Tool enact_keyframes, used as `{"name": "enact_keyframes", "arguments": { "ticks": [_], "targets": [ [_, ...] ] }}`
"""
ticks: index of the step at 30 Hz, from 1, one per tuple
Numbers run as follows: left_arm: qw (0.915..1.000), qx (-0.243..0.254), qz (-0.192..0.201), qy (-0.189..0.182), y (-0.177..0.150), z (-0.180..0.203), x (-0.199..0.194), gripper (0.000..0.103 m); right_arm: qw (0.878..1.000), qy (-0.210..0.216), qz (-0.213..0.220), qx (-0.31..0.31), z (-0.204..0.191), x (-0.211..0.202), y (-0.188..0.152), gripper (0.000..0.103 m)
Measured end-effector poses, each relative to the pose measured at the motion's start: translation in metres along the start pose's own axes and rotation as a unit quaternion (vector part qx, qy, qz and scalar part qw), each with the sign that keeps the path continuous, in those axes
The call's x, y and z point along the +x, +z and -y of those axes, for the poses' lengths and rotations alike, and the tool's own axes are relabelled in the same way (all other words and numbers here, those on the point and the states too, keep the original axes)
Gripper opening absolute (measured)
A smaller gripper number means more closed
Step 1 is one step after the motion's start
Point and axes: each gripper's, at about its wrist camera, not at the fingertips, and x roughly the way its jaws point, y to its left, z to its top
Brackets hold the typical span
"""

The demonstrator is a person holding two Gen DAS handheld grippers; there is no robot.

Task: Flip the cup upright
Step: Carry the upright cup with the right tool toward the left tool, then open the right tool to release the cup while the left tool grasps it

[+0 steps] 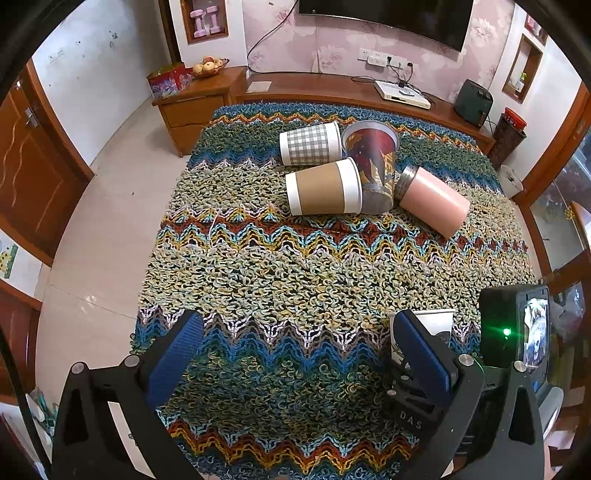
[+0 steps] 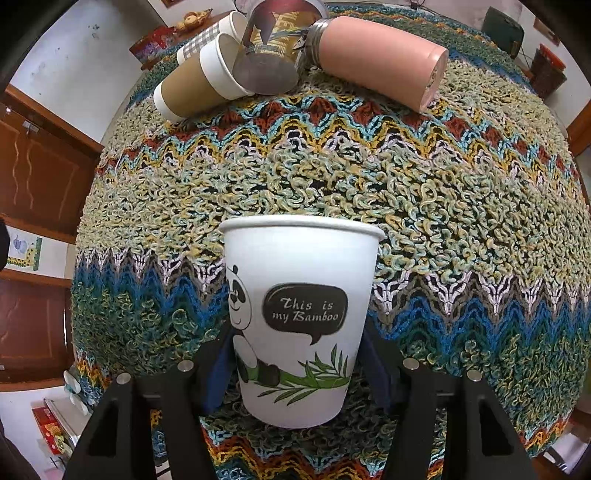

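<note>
A white tiled floor [image 1: 85, 236] filled the left of the left wrist view, meeting a white wall [image 1: 92, 74] at upper left. A brown wooden door [image 1: 33, 166] stood at the left edge. At top centre, pink floral wallpaper [image 1: 332, 40] carried a dark television [image 1: 388, 18], with a white power strip [image 1: 380, 59] below it. A long wooden cabinet [image 1: 332, 92] ran under the screen, bearing a white set-top box [image 1: 402, 94] and a dark speaker [image 1: 474, 101]. A lower drawer unit [image 1: 192, 107] at upper left held a fruit basket [image 1: 208, 66]. A wall niche [image 1: 205, 18] above held pink dumbbells.
</note>
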Motion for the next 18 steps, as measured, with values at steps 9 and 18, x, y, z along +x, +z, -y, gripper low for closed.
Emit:
{"name": "enact_keyframes", "arguments": {
  "ticks": [9,18],
  "targets": [
    [1.0000,-0.001,-0.004,-0.006,0.004,0.003,0.003,0.102,1.000,0.019,0.006,-0.008,0.005,-0.015,-0.016,0.071],
    [0.9990,0.009,-0.020,-0.038,0.005,0.021,0.008,0.102,0.999,0.029,0.019,0.016,0.040,-0.058,-0.029,0.071]
  ]
}}
